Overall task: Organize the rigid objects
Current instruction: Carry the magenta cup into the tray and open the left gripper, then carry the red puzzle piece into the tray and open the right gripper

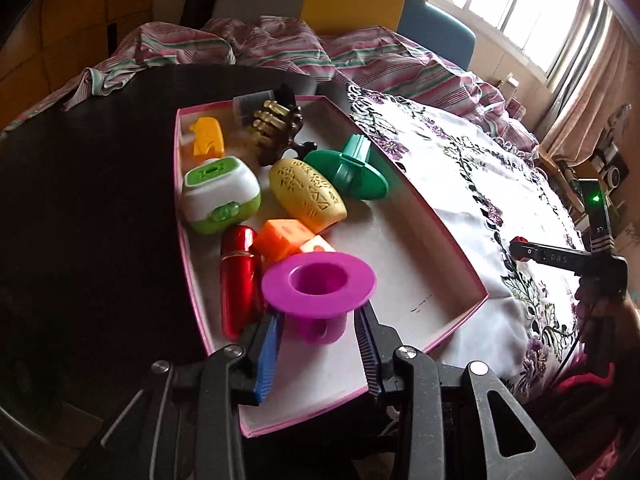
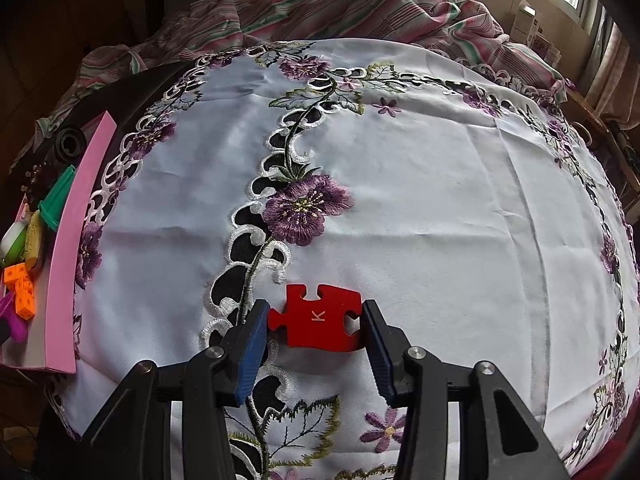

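purple cup: flanged plastic cup [image 1: 319, 286] sits between the left claw [image 1: 320, 344] pads, low over the near end of the pink-rimmed box [image 1: 460, 258]; flange overhangs both pads. Whether the pads are pressing on it I can't tell.
left risk: if it goes now, cup likely lands against the red cylinder [image 1: 238, 280] and the orange cube [image 1: 282, 240] right beside it, and could tip or roll. Near end is crowded; far right of the box floor is bare.
red piece: jigsaw piece marked K [image 2: 318, 318] clenched between the right claw [image 2: 316, 334] pads, over the embroidered white cloth [image 2: 440, 220], well apart from the box.
right risk: grip is on the lobed edges, thin piece could pivot or slip out on the way across.
left view only: box contents, i.e. green-white case [image 1: 220, 196], yellow patterned oval [image 1: 308, 190], green flanged piece [image 1: 352, 168], plus the right claw seen side-on.
right view only: the K, pad contact on the piece, cloth ahead; box just a pink wall at the left edge.
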Demonstrator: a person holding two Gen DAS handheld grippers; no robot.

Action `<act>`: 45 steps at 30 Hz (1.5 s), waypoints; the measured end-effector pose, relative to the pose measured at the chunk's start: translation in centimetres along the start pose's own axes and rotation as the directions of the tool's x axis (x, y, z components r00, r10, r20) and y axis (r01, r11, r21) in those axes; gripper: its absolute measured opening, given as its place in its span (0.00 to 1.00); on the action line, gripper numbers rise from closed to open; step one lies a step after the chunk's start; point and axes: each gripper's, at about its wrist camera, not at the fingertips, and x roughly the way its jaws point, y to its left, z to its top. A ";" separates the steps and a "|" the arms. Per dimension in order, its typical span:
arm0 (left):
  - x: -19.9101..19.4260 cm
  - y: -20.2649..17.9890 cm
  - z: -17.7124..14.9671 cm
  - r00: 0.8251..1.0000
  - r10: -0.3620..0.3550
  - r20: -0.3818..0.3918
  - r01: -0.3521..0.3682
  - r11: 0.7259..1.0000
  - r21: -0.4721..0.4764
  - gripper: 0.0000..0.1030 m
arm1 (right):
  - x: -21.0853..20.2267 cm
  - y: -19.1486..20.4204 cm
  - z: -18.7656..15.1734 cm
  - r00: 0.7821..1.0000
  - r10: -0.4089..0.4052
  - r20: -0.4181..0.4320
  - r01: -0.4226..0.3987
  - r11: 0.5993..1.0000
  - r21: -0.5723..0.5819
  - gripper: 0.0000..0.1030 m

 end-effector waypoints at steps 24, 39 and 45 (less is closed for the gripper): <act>-4.5 1.4 0.7 0.991 0.064 0.117 -0.057 0.996 -0.063 0.48 | -5.8 8.2 0.7 0.951 0.270 0.149 -0.240 0.952 -0.190 0.45; -4.9 3.0 0.4 0.988 0.095 0.125 -0.080 0.989 -0.121 0.51 | -2.0 22.5 0.7 0.945 0.325 -0.047 -0.312 0.846 -0.432 0.45; -4.8 2.9 0.5 0.985 0.121 0.125 -0.106 0.988 -0.115 0.52 | 0.3 23.7 0.3 0.957 0.280 -0.075 -0.283 0.845 -0.454 0.46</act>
